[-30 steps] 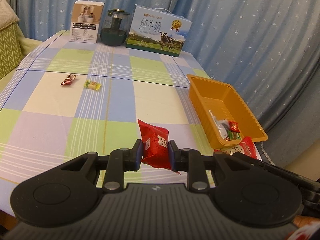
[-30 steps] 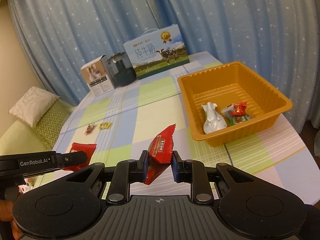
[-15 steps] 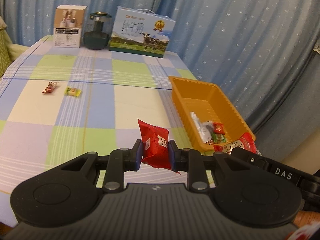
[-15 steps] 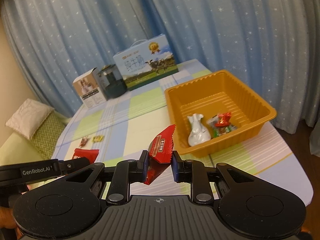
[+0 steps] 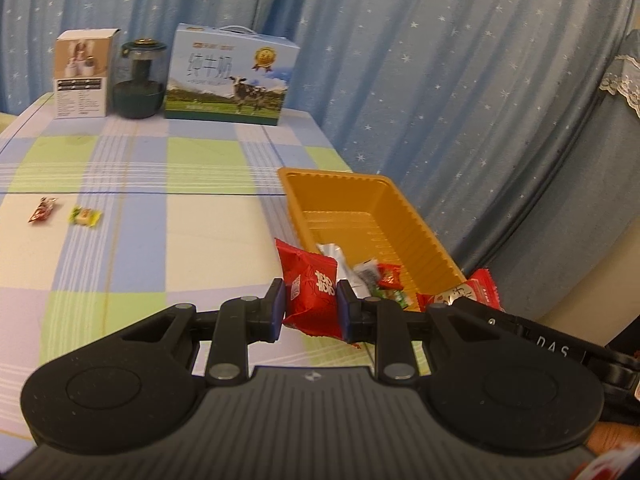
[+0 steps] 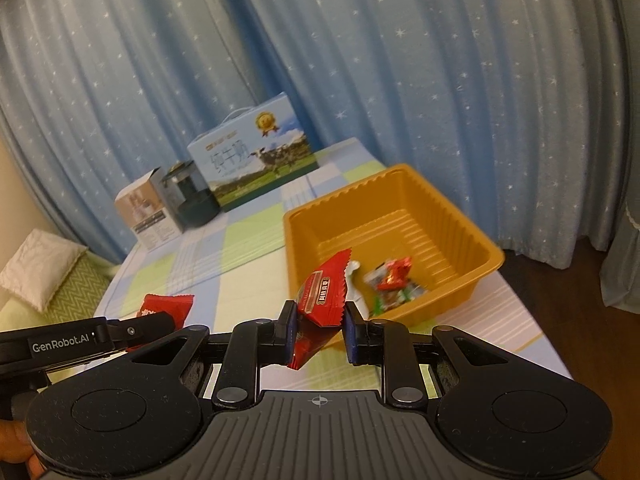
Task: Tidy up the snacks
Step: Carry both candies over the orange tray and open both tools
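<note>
Both red packets (image 5: 314,294) (image 6: 322,294) now nearer orange tray (image 6: 486,266), between fingers.

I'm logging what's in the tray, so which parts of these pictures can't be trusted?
- Tray contents: in the left wrist view, the left packet covers part of the pile.
- White wrapper: right wrist view, half behind the right packet.
- Two candies: too small to read.
- Right gripper: whether the packet is gripped or released is unclear.

Glossy foil packet (image 5: 312,294); ribbed plastic tray (image 6: 440,216) (smooth); cloth tablecloth (image 5: 160,240).
</note>
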{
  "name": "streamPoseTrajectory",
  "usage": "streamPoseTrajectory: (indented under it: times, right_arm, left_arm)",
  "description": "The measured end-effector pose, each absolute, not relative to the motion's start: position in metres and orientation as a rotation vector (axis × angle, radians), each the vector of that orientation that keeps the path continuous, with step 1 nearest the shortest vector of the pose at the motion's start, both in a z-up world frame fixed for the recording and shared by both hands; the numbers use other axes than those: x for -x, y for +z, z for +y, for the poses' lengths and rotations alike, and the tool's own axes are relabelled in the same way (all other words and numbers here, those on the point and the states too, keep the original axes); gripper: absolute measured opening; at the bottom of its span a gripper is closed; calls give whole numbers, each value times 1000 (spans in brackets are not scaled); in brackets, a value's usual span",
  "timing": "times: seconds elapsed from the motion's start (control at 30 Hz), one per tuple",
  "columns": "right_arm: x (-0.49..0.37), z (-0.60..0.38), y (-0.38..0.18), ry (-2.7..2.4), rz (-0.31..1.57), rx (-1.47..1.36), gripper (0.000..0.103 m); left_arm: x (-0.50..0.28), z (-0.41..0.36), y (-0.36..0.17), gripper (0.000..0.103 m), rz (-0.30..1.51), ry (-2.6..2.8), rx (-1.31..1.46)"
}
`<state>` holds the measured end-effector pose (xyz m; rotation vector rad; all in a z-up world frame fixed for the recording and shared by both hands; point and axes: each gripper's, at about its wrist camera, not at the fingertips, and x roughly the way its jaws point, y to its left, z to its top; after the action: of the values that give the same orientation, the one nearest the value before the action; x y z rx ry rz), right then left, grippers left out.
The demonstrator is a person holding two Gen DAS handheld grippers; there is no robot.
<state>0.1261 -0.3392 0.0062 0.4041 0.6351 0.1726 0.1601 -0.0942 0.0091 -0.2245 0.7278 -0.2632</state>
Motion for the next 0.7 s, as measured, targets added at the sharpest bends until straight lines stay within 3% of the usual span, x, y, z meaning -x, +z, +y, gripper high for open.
streamPoseTrajectory:
  times: [0.7]
  right_arm:
    - [-187,-395,8,128,609,-397,24]
  left_arm:
    - [-225,-153,0,24,751,-355,202]
